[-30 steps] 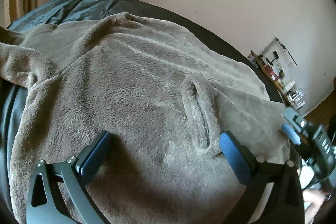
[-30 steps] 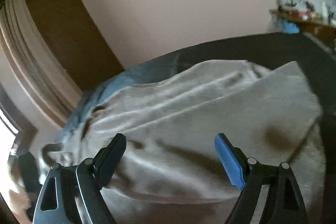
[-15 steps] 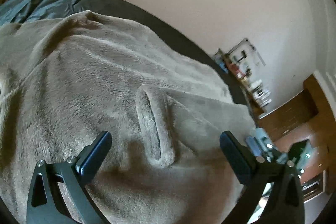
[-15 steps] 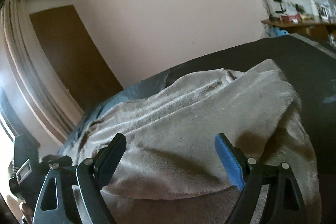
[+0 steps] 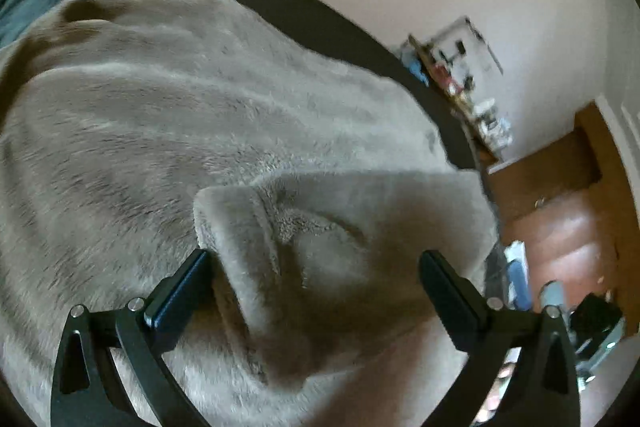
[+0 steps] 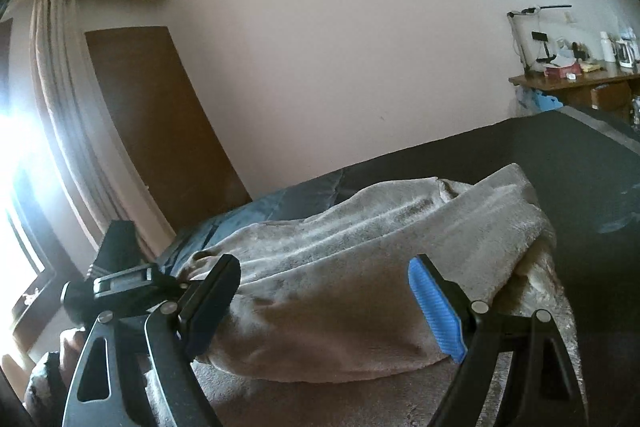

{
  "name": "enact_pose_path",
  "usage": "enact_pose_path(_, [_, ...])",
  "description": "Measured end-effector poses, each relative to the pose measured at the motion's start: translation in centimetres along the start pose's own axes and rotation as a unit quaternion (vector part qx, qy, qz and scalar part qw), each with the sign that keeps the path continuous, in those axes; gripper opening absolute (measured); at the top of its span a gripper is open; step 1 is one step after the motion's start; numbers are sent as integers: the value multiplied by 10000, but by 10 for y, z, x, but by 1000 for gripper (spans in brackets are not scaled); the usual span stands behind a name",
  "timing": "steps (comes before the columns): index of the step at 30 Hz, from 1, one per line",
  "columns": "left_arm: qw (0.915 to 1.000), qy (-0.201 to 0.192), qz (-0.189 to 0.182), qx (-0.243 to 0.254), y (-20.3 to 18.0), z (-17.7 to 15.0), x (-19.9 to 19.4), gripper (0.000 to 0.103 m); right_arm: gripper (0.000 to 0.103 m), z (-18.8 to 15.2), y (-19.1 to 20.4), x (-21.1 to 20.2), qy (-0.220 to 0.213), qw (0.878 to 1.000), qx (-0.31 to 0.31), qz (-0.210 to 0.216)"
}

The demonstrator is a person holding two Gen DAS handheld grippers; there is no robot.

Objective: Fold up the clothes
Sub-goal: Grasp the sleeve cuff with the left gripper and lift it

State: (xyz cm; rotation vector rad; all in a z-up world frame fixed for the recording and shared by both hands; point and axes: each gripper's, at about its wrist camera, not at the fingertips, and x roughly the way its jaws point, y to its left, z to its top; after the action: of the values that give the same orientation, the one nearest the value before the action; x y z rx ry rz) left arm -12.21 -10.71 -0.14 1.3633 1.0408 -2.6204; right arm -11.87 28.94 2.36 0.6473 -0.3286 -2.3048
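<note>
A grey-brown fleece garment (image 5: 180, 131) lies spread on a dark bed (image 5: 280, 7). Its sleeve with a thick cuff (image 5: 236, 227) is folded over the body and lies between the jaws of my left gripper (image 5: 316, 287), which is open and just above the fabric. In the right wrist view the same garment (image 6: 360, 267) shows as a folded bulge in front of my right gripper (image 6: 324, 303), which is open and empty. The left gripper's body (image 6: 120, 279) shows at the left of that view.
The dark bed cover (image 6: 560, 171) extends to the right of the garment. A wooden desk (image 6: 576, 83) with clutter stands by the wall. A brown door (image 6: 160, 131) and a curtain (image 6: 60, 99) are at the left. Wood floor (image 5: 560, 219) lies beyond the bed edge.
My left gripper has moved right and closer over the sleeve cuff, which now lies between its jaws. My right gripper has drawn back and lower, with more wall in view.
</note>
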Motion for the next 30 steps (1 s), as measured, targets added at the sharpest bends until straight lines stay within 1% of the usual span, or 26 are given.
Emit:
enact_pose_path(2, [9996,-1,130,256,-5,-1,7,100,88,0,-3,-1,-28,10000,36,-16])
enact_pose_path(5, [9972,-131,385,625,-11,-4,9,95,88,1,-5,-3,-83,9999,76,-73])
enact_pose_path(8, [9921,-285,702,998,-19,-8,14,82,88,1,-6,-4,-77,9999,84,-103])
enact_pose_path(9, [9912,-310,787,1017,-20,-8,15,74,88,1,-6,-3,-63,9999,82,-111])
enact_pose_path(10, [9902,-334,872,1037,-21,-7,16,59,88,1,-6,-3,-57,9999,79,-119])
enact_pose_path(11, [9905,-323,885,1006,-20,-5,16,49,88,1,-6,-2,-63,9999,68,-140])
enact_pose_path(12, [9927,-252,779,890,-16,1,15,36,88,0,-7,-2,-77,9998,56,-163])
enact_pose_path(13, [9946,-181,672,774,-12,6,13,34,88,0,-7,-2,-92,9998,45,-183])
enact_pose_path(14, [9957,-148,600,686,-9,11,11,32,88,0,-8,-3,-108,9997,34,-203])
enact_pose_path(16, [9946,-360,666,704,-10,23,0,30,88,0,-9,-3,-128,9996,33,-232])
enact_pose_path(19, [9899,-906,777,764,-15,42,-28,30,88,0,-10,-3,-151,9994,42,-296])
enact_pose_path(22, [9813,-1535,929,696,-16,58,-60,30,88,1,-12,-3,-163,9993,70,-332])
enact_pose_path(23, [9799,-1600,1015,632,-12,61,-63,30,88,1,-13,-3,-166,9992,79,-342])
enact_pose_path(27, [9815,-1381,1285,329,11,67,-51,32,88,0,-16,-1,-117,9991,113,-388])
enact_pose_path(29, [9816,-1210,1460,212,24,65,-40,33,88,0,-20,1,-70,9989,161,-428])
enact_pose_path(30, [9814,-1111,1557,161,31,63,-32,37,88,0,-22,1,-68,9987,204,-470])
